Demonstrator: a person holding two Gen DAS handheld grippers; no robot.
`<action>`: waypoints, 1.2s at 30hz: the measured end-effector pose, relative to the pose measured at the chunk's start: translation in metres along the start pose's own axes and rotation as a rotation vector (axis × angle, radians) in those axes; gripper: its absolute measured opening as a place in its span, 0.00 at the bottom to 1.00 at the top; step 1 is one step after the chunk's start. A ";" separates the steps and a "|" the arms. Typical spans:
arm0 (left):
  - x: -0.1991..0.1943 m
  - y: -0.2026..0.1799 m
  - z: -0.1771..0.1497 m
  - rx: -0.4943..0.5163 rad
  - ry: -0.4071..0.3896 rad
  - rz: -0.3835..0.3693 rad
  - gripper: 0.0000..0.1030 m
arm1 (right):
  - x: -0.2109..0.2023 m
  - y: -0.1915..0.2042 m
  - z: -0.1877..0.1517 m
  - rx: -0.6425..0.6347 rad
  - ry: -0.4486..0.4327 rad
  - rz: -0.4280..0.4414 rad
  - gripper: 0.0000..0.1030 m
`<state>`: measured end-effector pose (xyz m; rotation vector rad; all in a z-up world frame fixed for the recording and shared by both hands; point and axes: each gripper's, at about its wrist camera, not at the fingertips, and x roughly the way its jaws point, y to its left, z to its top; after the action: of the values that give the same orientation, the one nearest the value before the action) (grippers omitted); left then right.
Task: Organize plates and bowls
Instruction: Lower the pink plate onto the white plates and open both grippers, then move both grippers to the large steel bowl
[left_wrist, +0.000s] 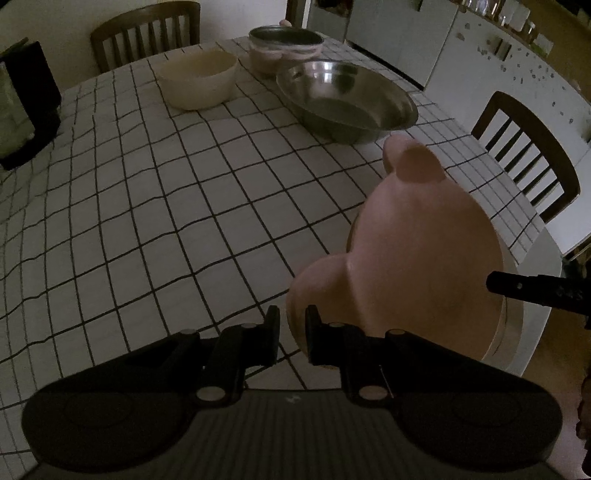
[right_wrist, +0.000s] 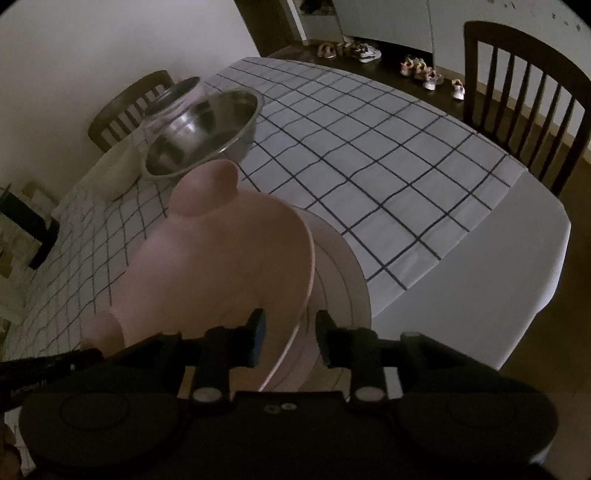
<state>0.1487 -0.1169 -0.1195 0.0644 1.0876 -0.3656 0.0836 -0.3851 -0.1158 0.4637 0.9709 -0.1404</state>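
Note:
A pink bear-shaped plate (left_wrist: 417, 254) with two round ears lies on a white round plate (left_wrist: 511, 332) at the table's near right edge. My left gripper (left_wrist: 291, 334) straddles the rim of the plate's near ear, its jaws a little apart. In the right wrist view my right gripper (right_wrist: 290, 341) has its jaws open around the edge of the pink plate (right_wrist: 221, 266), above the white plate (right_wrist: 340, 291). A steel bowl (left_wrist: 347, 99), a cream bowl (left_wrist: 197, 79) and a pink-sided bowl (left_wrist: 284, 48) stand at the far side.
The table has a checked cloth (left_wrist: 166, 206). Wooden chairs (left_wrist: 528, 155) stand around it. A dark appliance (left_wrist: 26, 103) sits at the left edge. Shoes (right_wrist: 421, 70) lie on the floor beyond the table.

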 end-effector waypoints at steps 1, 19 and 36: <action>-0.002 0.000 0.000 -0.002 -0.006 0.002 0.13 | -0.002 0.001 0.000 -0.008 -0.003 0.001 0.33; -0.064 0.007 0.000 -0.011 -0.185 -0.026 0.14 | -0.052 0.050 -0.002 -0.184 -0.076 0.071 0.59; -0.085 -0.011 0.031 -0.019 -0.291 -0.015 0.59 | -0.076 0.070 0.032 -0.318 -0.145 0.127 0.90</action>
<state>0.1369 -0.1123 -0.0298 -0.0140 0.8036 -0.3656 0.0874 -0.3433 -0.0156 0.2180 0.8010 0.0932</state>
